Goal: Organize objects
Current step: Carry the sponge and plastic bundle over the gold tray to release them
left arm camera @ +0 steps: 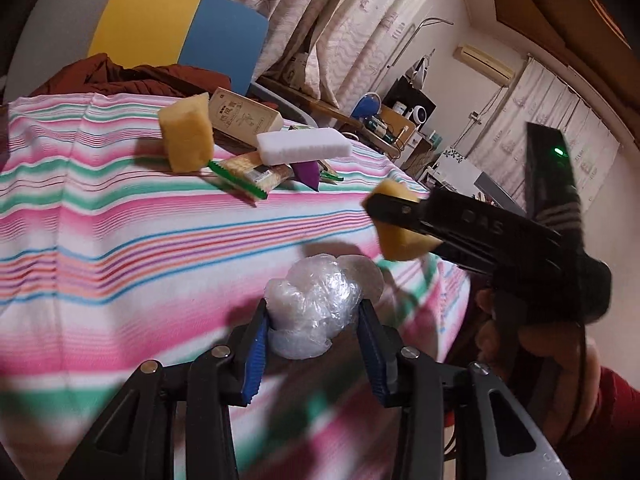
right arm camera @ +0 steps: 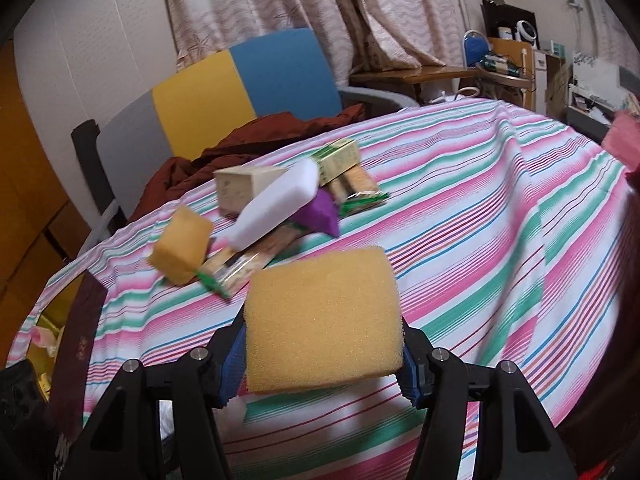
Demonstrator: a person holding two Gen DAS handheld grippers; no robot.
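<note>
My left gripper (left arm camera: 314, 322) is shut on a crumpled ball of clear plastic wrap (left arm camera: 316, 304) above the striped tablecloth (left arm camera: 120, 248). My right gripper (right arm camera: 322, 354) is shut on a yellow sponge (right arm camera: 320, 316) and holds it above the cloth; it also shows in the left wrist view (left arm camera: 400, 224) with the sponge (left arm camera: 402, 240). A second yellow sponge (left arm camera: 186, 136) (right arm camera: 180, 246) stands by a pile: a white foam block (left arm camera: 302, 146) (right arm camera: 276, 208), a beige box (left arm camera: 244, 118) (right arm camera: 244, 188), cracker packets (left arm camera: 256, 176) (right arm camera: 240, 264), a purple pouch (left arm camera: 306, 172) (right arm camera: 320, 216), a green box (right arm camera: 340, 158).
A chair with a yellow and blue back (left arm camera: 176, 28) (right arm camera: 248, 80) stands behind the table with a brown garment (left arm camera: 120, 76) (right arm camera: 248, 140) on it. Curtains (right arm camera: 280, 0), a wooden side table (right arm camera: 416, 74) and cluttered shelves (left arm camera: 404, 120) lie beyond. The cloth drops off at the right edge (left arm camera: 452, 300).
</note>
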